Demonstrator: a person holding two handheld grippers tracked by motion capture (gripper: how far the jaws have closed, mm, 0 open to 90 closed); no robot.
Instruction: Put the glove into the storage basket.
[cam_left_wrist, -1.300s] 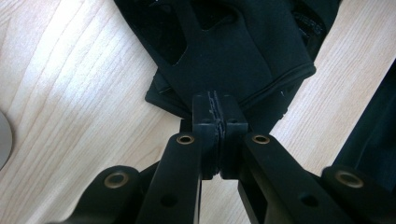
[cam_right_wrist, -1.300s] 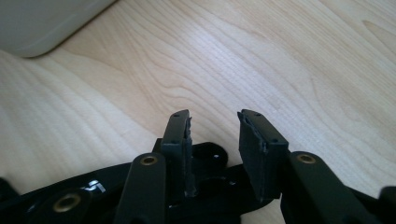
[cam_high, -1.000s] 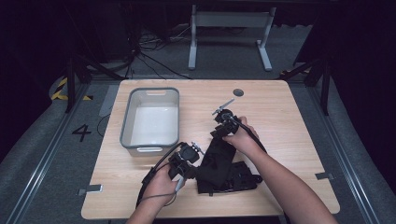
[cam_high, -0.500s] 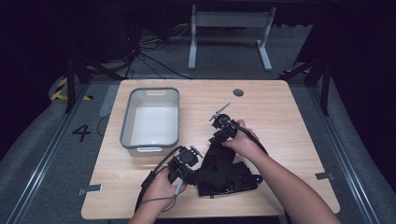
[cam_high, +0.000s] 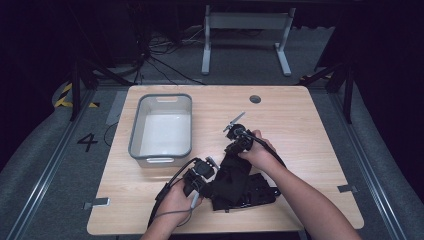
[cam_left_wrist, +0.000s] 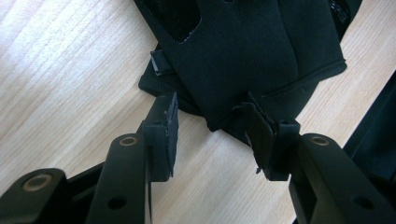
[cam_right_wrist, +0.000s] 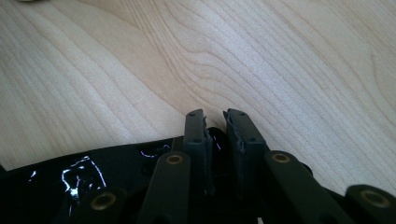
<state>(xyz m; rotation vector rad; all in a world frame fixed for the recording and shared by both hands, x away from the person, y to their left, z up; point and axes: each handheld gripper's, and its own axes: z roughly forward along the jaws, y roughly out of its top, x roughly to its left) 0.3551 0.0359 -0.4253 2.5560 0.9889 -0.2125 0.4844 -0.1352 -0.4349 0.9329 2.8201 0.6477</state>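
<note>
garment: a black piece of clothing (cam_high: 239, 182) lies crumpled on the wooden table (cam_high: 310, 130), at the near edge, between your two hands; part of it looks glossy.
your left gripper: the left gripper (cam_left_wrist: 212, 128) is spread wide, with a corner of the black fabric (cam_left_wrist: 243, 56) lying between its jaws; the right-hand jaw touches the cloth, the left-hand one stands clear of it. in the high view it (cam_high: 209, 172) sits at the garment's left edge.
your right gripper: the right gripper (cam_right_wrist: 215, 128) is drawn narrow, with a slim gap between its jaws, low over the garment's far edge (cam_right_wrist: 116, 163); you cannot tell whether any cloth is pinched.
bin: a grey tub (cam_high: 136, 131) stands on the table, well apart to the left, its inside white.
table hole: a round grommet (cam_high: 255, 99) sits near the far edge.
</note>
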